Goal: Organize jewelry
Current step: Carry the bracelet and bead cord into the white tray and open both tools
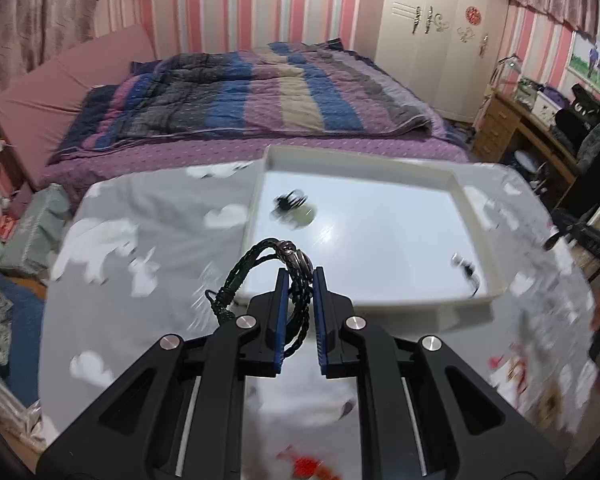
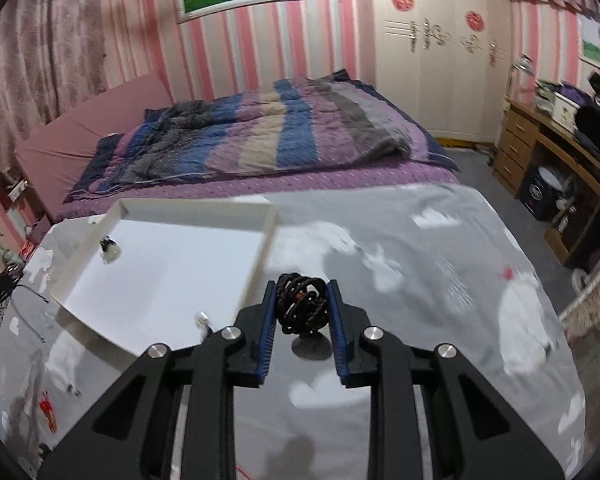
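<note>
A grey cloth (image 2: 420, 264) covers the table, with a white tray (image 1: 364, 164) on it. The left gripper (image 1: 300, 280) pinches a black braided bracelet (image 1: 256, 264) over the tray's near edge. The right gripper (image 2: 302, 292) clamps a dark bead bracelet (image 2: 302, 304) beside the tray's right edge.

Glossy white plastic tray (image 1: 476, 300) on a printed cloth surface (image 1: 152, 216); braided black cord bracelet (image 1: 256, 264); matt black plastic gripper (image 1: 301, 276) with ribbed blue pads (image 1: 285, 320).
</note>
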`<action>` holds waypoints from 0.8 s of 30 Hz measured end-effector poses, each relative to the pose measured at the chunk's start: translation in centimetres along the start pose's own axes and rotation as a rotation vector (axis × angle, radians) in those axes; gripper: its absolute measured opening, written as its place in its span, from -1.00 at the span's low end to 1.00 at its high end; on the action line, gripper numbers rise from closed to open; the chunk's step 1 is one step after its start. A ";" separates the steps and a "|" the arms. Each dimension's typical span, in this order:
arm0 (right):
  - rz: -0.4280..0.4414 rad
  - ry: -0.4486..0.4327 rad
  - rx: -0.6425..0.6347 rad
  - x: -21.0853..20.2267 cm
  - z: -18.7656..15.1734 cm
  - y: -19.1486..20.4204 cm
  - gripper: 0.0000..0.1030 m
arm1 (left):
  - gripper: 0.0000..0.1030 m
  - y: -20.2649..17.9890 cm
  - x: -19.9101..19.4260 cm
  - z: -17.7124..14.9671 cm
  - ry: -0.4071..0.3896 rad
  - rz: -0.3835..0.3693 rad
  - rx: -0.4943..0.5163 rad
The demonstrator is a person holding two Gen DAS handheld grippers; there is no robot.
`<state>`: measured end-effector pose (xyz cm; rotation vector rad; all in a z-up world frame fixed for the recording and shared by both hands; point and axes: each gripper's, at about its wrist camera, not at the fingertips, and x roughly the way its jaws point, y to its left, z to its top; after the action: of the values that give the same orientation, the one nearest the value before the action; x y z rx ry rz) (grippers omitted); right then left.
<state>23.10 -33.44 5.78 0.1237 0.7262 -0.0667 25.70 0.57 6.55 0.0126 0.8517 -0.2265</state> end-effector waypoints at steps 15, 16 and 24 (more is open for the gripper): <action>0.073 0.073 -0.042 9.7 5.8 7.4 -0.53 | -0.81 -4.9 11.8 10.5 0.036 -0.128 0.029; 0.069 0.079 -0.042 10.4 5.9 7.5 -0.53 | -0.81 -5.1 12.9 10.6 0.045 -0.130 0.035; 0.044 0.162 -0.007 16.9 6.1 7.2 -0.53 | -0.81 -5.8 19.9 10.6 0.109 -0.052 0.062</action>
<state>40.46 -27.41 -0.25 0.1394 0.8850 -0.0120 45.09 -9.97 -0.80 0.0615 0.9542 -0.3030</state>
